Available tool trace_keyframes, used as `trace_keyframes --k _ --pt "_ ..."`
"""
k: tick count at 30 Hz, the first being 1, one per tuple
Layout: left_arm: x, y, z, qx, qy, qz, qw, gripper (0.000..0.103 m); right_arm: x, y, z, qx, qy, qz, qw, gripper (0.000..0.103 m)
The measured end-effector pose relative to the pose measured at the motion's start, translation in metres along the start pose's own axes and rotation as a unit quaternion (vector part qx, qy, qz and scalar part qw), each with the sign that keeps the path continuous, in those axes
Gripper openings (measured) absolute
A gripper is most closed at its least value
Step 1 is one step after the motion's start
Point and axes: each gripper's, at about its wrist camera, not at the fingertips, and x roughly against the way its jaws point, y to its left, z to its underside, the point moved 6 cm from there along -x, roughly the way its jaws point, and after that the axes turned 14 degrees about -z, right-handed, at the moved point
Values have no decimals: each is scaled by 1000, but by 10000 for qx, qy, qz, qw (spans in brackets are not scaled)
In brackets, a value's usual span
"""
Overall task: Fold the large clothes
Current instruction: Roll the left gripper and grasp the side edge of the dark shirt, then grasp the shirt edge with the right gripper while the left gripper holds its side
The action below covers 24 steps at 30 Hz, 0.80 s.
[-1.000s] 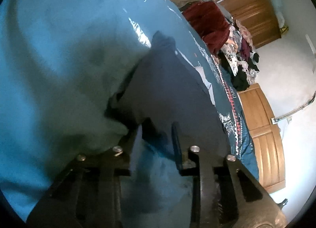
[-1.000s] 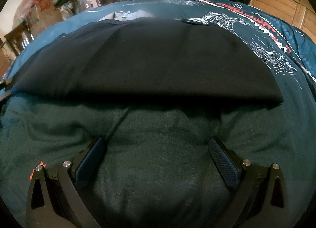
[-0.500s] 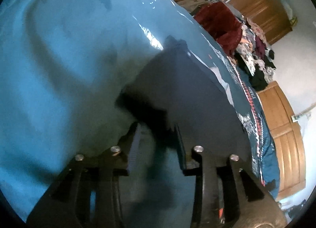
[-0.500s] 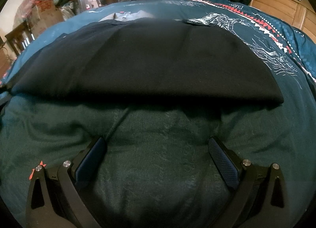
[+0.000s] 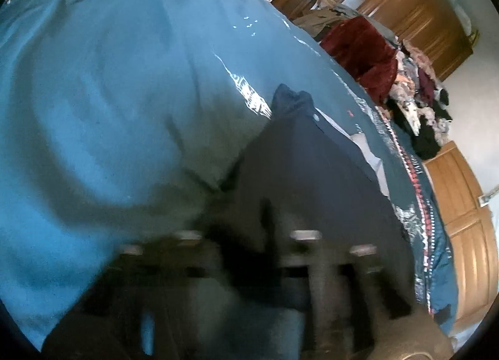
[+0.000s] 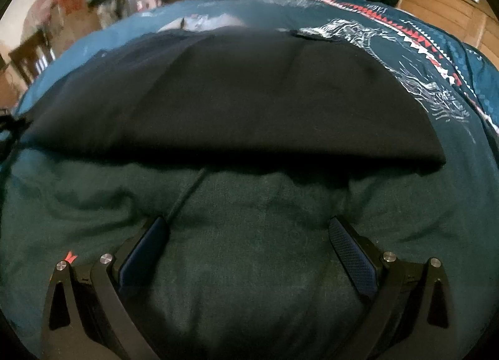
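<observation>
Our right gripper (image 6: 246,247) stands wide apart and empty, just before the near edge of the dark garment (image 6: 237,98); the left gripper (image 5: 246,235) is at the garment's end, too blurred to tell its state. The garment lies flat on the teal bedspread (image 6: 405,204) — we should take both ends of this edge together and lift evenly, so the fold stays straight.

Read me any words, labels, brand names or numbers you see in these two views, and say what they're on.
None can be read.
The teal bedspread carries white printed marks beside its red and white border, too blurred to tell if they are lettering.
The dark garment shows no text.
</observation>
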Motion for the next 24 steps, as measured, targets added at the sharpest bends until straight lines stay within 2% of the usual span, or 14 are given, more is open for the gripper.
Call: trace_keyframes --k 2,4,5,7,9,11,13,14,17,19,21,24 --pt "6 -5 0 -125 -175 9 9998 9 12 9 -6 112 51 -173 9998 93" --pt "-1 -5 1 -69 -170 0 9998 24 29 23 -16 242 -19 -424 9988 93" --pt "-9 -3 2 19 -101 24 9999 41 34 29 -22 283 -49 -499 9983 93" --pt "-17 -2 3 23 -44 29 10000 32 41 42 -40 328 -108 -687 9970 93" --pt "-12 -6 0 -57 -83 223 9997 14 45 57 -66 316 -193 -954 9948 93" --pt "1 -18 -2 -337 -252 322 9986 12 39 74 -102 318 -186 -1299 9908 93" --pt "19 -38 0 -843 -604 190 9944 12 27 95 -140 444 -109 -1602 9860 95" --pt "29 -48 2 -1068 -789 162 9910 12 17 108 -162 503 -8 -1808 9822 98" --pt "52 -84 13 -1776 -1216 176 9764 11 -26 156 -220 565 502 -2462 9663 99" --pt "59 -104 23 -2170 -1374 208 9662 11 -48 176 -244 646 747 -2660 9589 99" --pt "59 -115 31 -2458 -1464 184 9580 10 -71 195 -267 710 911 -2682 9564 99" --pt "55 -122 37 -2609 -1464 198 9540 10 -109 208 -278 840 1255 -2459 9574 98"
